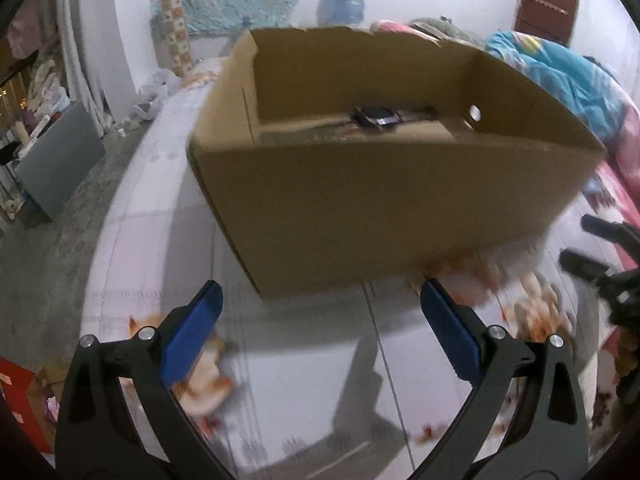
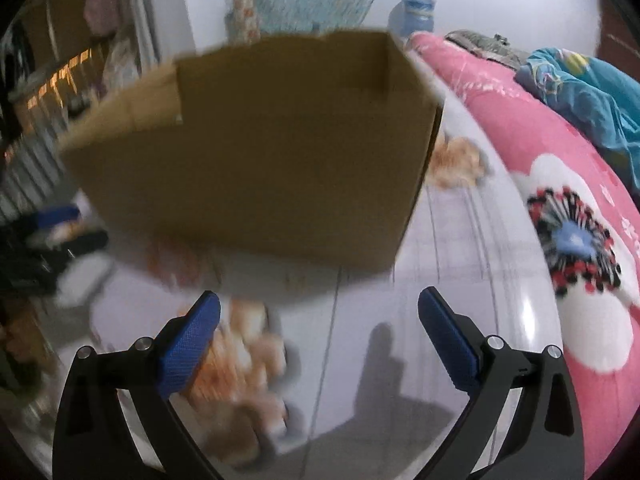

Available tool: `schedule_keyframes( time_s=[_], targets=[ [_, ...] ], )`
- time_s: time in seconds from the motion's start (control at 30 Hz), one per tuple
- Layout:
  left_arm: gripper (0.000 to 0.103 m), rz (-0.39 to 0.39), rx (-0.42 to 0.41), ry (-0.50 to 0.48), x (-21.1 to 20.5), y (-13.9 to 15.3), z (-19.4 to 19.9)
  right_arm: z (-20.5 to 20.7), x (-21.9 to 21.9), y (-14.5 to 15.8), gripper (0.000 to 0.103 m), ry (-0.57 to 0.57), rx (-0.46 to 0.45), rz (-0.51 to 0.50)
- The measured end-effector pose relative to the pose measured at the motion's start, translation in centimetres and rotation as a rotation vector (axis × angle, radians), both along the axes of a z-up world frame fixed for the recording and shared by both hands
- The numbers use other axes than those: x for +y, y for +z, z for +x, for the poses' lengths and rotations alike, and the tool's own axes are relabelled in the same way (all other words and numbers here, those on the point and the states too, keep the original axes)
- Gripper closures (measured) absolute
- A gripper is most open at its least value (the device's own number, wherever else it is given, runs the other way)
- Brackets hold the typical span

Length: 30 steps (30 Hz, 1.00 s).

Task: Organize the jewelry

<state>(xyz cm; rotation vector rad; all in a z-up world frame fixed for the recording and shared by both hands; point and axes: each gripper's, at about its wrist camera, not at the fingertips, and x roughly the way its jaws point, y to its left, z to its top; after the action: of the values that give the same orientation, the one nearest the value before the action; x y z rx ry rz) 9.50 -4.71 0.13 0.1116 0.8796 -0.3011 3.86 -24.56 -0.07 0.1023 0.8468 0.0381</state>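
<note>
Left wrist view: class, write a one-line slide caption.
Open left hand-held gripper faces a cardboard box on a bed, with a watch inside.

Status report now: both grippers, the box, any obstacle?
Left gripper open, empty. Right gripper open, empty. Cardboard box open on bed, watch inside. Nothing between grippers and box.

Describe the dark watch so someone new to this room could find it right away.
Find the open cardboard box standing on the white bedspread. Look down inside, near its far wall: the watch lies flat on the bottom. It is the only dark, glossy thing there, unlike the plain brown cardboard around it.
</note>
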Motion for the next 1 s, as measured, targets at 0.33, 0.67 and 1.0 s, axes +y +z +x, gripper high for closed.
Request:
schedule_keyframes(
  time_s=[0.33, 0.67, 1.0],
  targets=[
    [0.008, -0.002, -0.094, -0.106, -1.1, 1.2, -0.8, 1.3, -1.6, 0.0, 0.007, -0.028, -0.056, 0.2],
    [0.046, 0.189, -0.075, -0.527, -9.1, -0.9, -4.5, -0.5, -0.9, -2.4, 0.007, 0.033, -0.004, 0.276],
    [0.072, 0.257, 0.056, -0.632, -12.8, -2.0, -2.5, -0.9, -1.4, -3.3, 0.007, 0.053, -0.028, 0.332]
  ],
)
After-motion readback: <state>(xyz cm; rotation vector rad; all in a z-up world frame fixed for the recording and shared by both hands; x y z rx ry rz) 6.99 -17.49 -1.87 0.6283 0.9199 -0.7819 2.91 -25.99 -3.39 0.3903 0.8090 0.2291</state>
